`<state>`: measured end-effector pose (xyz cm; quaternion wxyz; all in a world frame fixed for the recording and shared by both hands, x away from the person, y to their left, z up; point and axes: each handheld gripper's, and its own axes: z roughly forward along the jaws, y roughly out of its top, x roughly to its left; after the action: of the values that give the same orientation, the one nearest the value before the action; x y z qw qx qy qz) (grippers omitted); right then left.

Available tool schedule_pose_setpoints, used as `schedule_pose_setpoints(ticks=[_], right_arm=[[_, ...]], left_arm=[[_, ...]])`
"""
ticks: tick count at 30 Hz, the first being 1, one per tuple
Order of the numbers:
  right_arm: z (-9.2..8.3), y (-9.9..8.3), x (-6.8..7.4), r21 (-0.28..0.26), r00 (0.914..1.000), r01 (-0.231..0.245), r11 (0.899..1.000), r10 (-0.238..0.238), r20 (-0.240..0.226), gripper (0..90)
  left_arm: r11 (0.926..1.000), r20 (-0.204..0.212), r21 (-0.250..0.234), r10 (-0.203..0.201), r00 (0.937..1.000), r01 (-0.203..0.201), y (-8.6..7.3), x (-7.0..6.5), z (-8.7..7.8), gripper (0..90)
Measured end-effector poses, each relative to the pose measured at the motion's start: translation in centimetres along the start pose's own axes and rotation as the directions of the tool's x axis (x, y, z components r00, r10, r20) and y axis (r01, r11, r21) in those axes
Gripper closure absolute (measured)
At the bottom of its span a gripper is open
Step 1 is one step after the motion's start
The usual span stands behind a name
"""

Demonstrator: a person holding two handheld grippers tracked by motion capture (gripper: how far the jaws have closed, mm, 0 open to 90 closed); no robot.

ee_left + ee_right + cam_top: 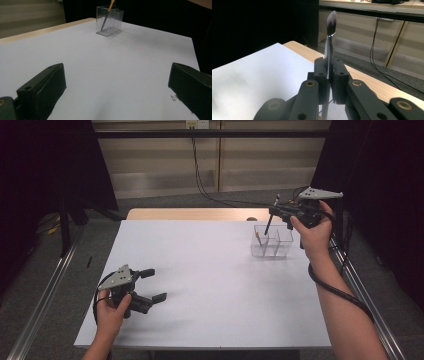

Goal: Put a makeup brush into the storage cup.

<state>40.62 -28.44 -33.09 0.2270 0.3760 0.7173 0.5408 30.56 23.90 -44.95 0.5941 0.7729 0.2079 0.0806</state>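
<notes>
A: What is the right claw (271, 212) doing?

B: Its jaws are pressed together on a brush (329, 50). In the right gripper view the handle runs up between the two pads, and the dark bristle tuft stands well above the jaw tips.

A: And in the high view?

B: There the brush (270, 222) hangs as a thin dark stick, slanting down from the claw into a clear box (272, 241). Its lower end reaches the left compartment. Whether it touches the floor of the box I cannot tell.

A: So where is the box, taken from that claw?

B: Straight beneath it, on the far right part of the tabletop (210, 280). The hand holding the claw is just to the right of the box and above it.

A: Anything else in the box?

B: A second thin stick with an orange end leans in the same left part, just beside the brush tip. The left gripper view shows that stick (108, 13) slanting inside the box (110, 21).

A: And the left claw (153, 284)?

B: Spread wide, nothing between the jaws. It sits low over the near left of the tabletop, well apart from the box, which lies far ahead of its jaws.
</notes>
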Motion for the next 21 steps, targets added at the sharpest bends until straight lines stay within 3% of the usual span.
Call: schedule_pose_setpoints(ticks=[21], right_arm=[[1.4,-0.8,0.0,0.025,0.9987,0.023,0.999,-0.024,0.046,83.8]], left_arm=[[1.0,-0.002,0.001,0.001,1.0,-0.001,0.0,0.1,0.0,1.2]])
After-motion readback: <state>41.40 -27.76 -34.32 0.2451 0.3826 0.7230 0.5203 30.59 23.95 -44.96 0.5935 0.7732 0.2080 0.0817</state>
